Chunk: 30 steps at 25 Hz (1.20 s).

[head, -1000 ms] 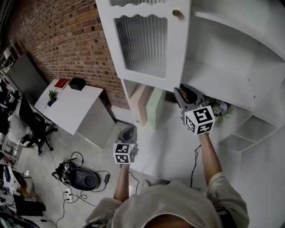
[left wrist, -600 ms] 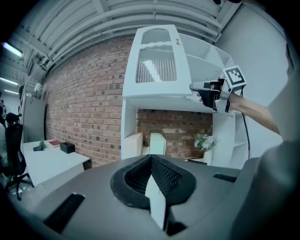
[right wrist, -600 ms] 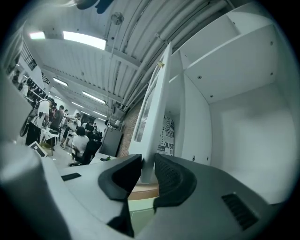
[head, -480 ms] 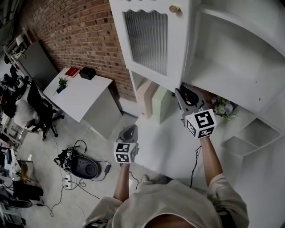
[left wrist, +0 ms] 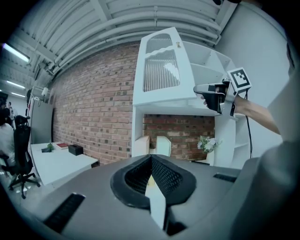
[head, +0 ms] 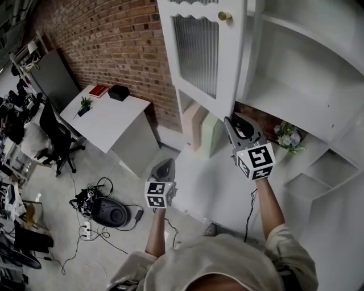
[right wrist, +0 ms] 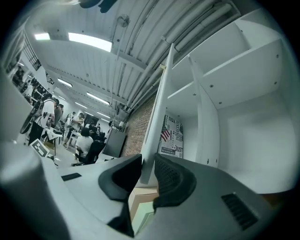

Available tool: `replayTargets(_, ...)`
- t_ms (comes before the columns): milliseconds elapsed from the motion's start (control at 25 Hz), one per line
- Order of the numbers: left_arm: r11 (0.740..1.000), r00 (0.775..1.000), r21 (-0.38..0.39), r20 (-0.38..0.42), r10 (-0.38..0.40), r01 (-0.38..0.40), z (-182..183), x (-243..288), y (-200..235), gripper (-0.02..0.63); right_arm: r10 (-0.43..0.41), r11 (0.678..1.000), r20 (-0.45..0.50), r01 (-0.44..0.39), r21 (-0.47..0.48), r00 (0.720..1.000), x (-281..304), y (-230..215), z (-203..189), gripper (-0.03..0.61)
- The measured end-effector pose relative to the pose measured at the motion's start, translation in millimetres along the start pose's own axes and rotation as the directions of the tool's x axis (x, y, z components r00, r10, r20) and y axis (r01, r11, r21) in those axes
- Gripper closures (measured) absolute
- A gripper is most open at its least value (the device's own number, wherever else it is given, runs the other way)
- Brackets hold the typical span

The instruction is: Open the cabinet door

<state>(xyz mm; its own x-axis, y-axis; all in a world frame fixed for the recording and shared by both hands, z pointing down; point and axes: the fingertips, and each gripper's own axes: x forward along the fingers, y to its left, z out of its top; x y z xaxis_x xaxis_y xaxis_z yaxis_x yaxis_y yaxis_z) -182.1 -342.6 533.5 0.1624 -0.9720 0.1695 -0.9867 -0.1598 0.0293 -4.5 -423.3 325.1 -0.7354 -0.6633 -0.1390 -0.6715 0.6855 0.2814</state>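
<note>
The white cabinet door [head: 196,51], with a ribbed glass panel and a brass knob [head: 225,16], stands swung out from the white cabinet [head: 296,74]. My right gripper [head: 233,118] reaches up to the door's lower corner. In the right gripper view the door's edge [right wrist: 157,117] runs between the two pads of this gripper [right wrist: 147,161]. Its jaws have just been closing and now clamp that edge. My left gripper [head: 166,163] hangs lower on the left, away from the cabinet. It is shut [left wrist: 151,157] with nothing in it. The left gripper view also shows the door [left wrist: 161,70].
A brick wall [head: 114,40] runs behind the cabinet. Left of it stands a white desk [head: 108,122] with a red book [head: 98,90] and a black box [head: 118,92]. Cables and a black bag [head: 105,211] lie on the floor. Flowers [head: 287,136] sit on a lower shelf.
The door has swung further out from the cabinet, with the right gripper staying on its lower corner. Both grippers and the view have shifted along with it.
</note>
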Motion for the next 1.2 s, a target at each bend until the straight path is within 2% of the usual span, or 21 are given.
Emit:
replayTargets(360, 1.000, 1.000, -0.001, -0.001, 0.022, -0.022, -6.7, -50.2, 37.4, 0.588, -0.066, 0.998, -0.008, 0.066, 0.005, 0.998, -3.7, 37.5, 11.1, 0.482)
replayTargets(720, 0.999, 0.999, 0.011, 0.018, 0.049, -0.049, 2.2, -73.2, 62.0, 0.588, -0.029, 0.999, 0.004, 0.029, -0.020, 1.000, 6.7, 81.6, 23.0, 0.479)
replayTargets(960, 0.998, 0.998, 0.006, 0.020, 0.061, -0.061, 2.2, -78.3, 64.1, 0.588, 0.006, 0.998, -0.001, -0.006, -0.056, 1.000, 14.8, 107.2, 31.2, 0.472)
replayTargets(1200, 0.996, 0.996, 0.006, 0.024, 0.085, -0.085, 3.9, -83.3, 65.4, 0.588, 0.033, 0.998, 0.020, -0.032, -0.047, 0.999, 21.7, 128.8, 36.8, 0.469)
